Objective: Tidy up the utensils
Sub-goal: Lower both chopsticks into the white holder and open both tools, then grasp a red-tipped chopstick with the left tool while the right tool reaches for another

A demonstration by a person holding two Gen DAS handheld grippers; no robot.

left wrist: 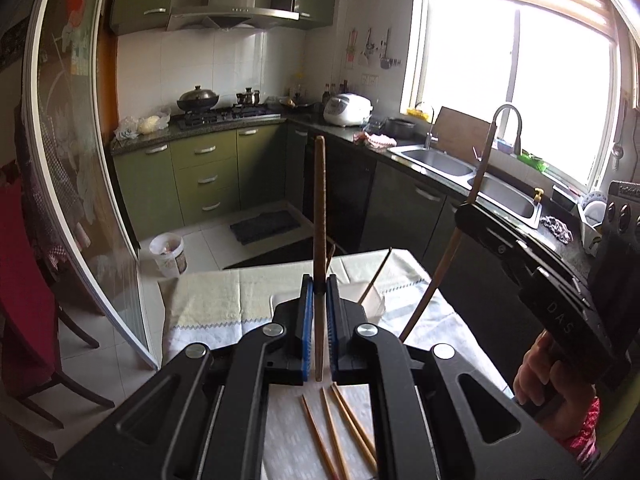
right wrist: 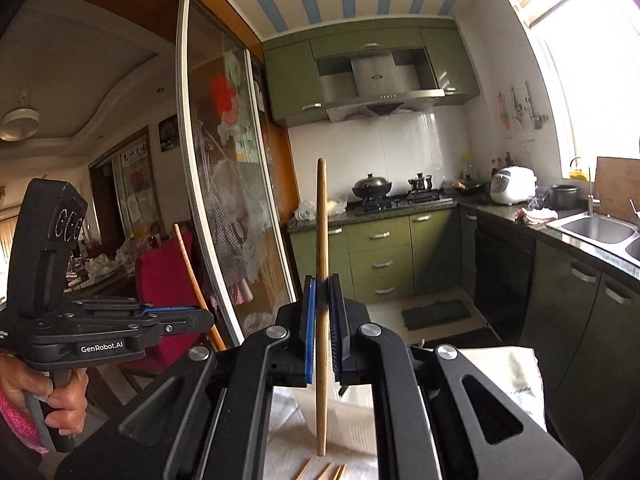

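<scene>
Gripping one upright chopstick (left wrist: pixel 319 216) each, the left gripper (left wrist: pixel 319 312) and right gripper (right wrist: pixel 322 320) hover above three loose chopsticks (left wrist: pixel 340 432); beyond them, a white box (left wrist: pixel 370 300) holds two more.

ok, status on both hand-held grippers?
Left hand-held gripper shut on a chopstick, upright. Right hand-held gripper shut on another chopstick. Loose chopsticks on the table cloth below. Nothing in the way.
</scene>
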